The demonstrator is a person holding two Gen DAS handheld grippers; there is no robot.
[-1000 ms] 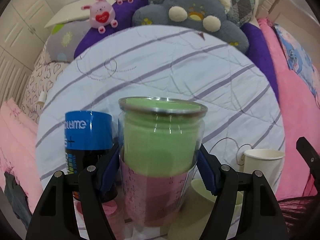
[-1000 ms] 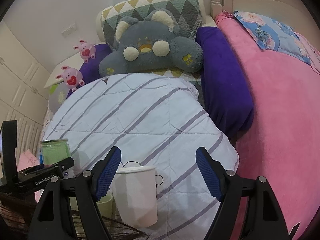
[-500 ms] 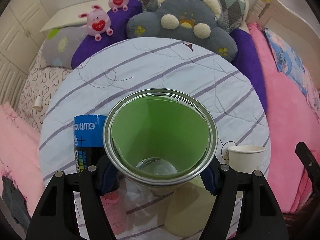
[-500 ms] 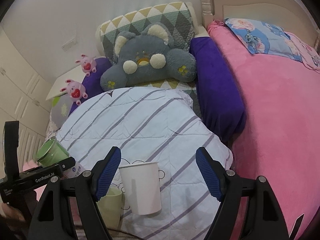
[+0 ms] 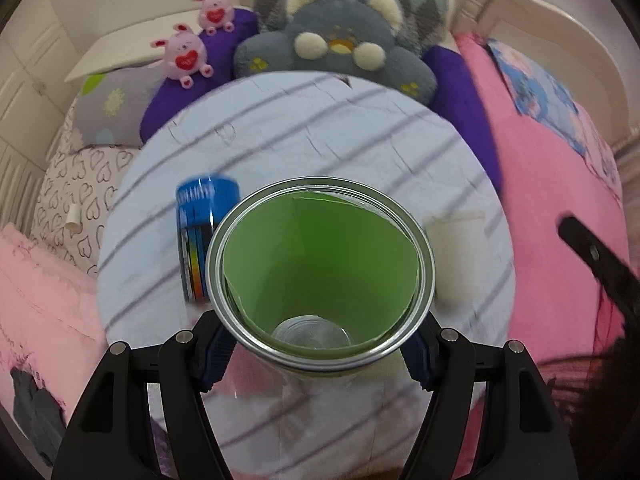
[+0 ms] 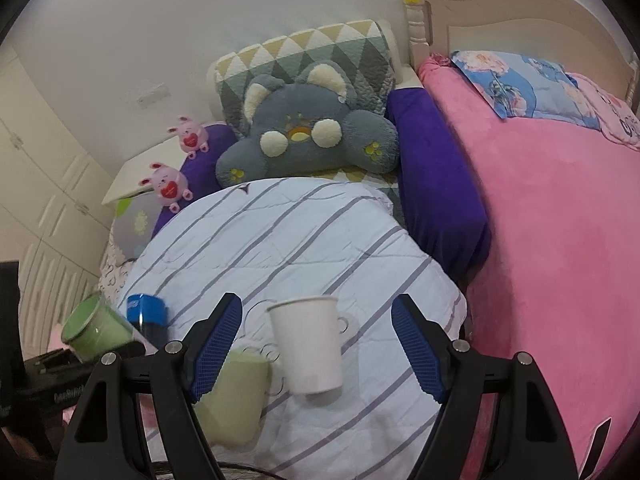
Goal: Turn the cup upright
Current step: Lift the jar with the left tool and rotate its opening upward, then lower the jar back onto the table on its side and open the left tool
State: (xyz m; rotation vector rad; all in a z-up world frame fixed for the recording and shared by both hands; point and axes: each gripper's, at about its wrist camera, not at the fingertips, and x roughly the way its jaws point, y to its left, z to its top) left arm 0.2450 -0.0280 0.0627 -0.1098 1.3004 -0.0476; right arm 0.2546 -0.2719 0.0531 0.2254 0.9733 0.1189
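The left hand-held gripper pinches the green-lined clear cup, mouth tilted toward the camera; level it gently before setting it on the striped quilt. The right hand-held gripper is spread, idle.

White wall, cream headboard, panelled wardrobe.

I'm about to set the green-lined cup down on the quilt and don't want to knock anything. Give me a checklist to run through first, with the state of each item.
1. Grip: left gripper is shut on the green-lined cup, a pad on each side of it. Ok.
2. Cup attitude: in the right wrist view the cup leans, its mouth up and to the left. Not ok yet.
3. Cup contents: the clear bottom shows, nothing inside. Ok.
4. Neighbours: the blue can stands close on the left, the white paper cup on the right. Cannot tell the clearance.
5. Right gripper: open, holding nothing, with the white paper cup in front of it. Ok.
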